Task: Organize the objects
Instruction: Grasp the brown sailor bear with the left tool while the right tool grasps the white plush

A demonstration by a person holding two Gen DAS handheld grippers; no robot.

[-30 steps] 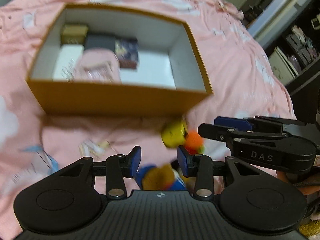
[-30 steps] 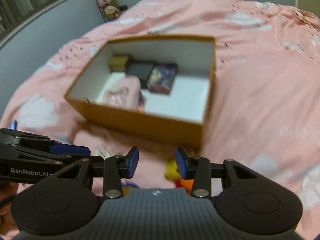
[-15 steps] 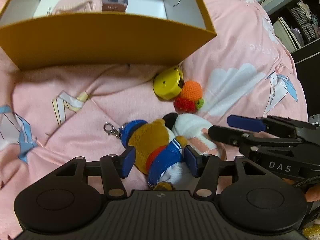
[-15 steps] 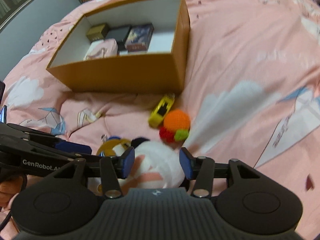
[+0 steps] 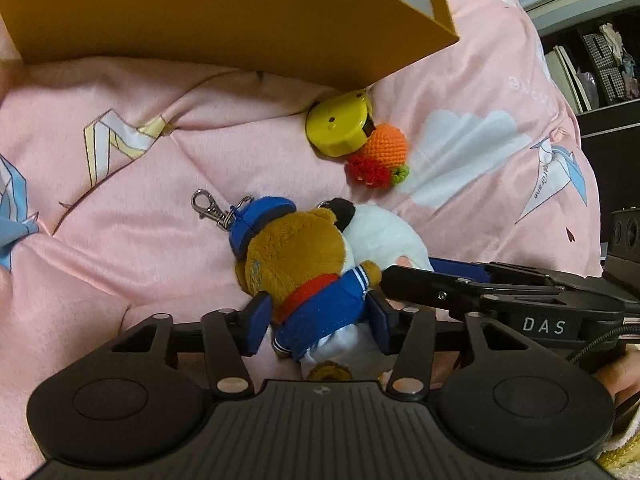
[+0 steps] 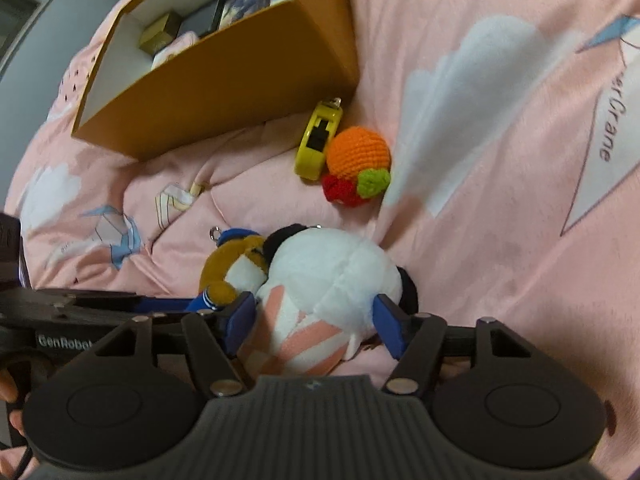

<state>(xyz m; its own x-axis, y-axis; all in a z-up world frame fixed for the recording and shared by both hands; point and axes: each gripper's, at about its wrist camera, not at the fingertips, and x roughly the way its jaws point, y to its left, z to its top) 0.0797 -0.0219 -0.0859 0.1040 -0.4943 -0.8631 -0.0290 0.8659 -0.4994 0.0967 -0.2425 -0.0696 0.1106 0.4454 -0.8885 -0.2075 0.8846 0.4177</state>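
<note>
A brown bear plush (image 5: 296,264) in a blue cap and jacket lies on the pink bedspread, with a white panda plush (image 6: 328,280) beside it. My left gripper (image 5: 318,326) is open, its blue pads either side of the bear's body. My right gripper (image 6: 316,326) is open, its pads either side of the panda plush. The bear also shows in the right wrist view (image 6: 232,264), and the panda in the left wrist view (image 5: 380,236). A yellow tape measure (image 5: 338,128) and an orange crocheted fruit (image 5: 384,152) lie just beyond, by the orange box (image 5: 224,16).
The orange box (image 6: 224,76) holds several small boxes and a pink pouch at its far end. The tape measure (image 6: 316,144) touches the box's near corner. Shelves and furniture stand at the bed's right edge (image 5: 600,60).
Both grippers have dropped from above the box down to the bedspread. Their open jaws have come around the bear and the panda plush.
</note>
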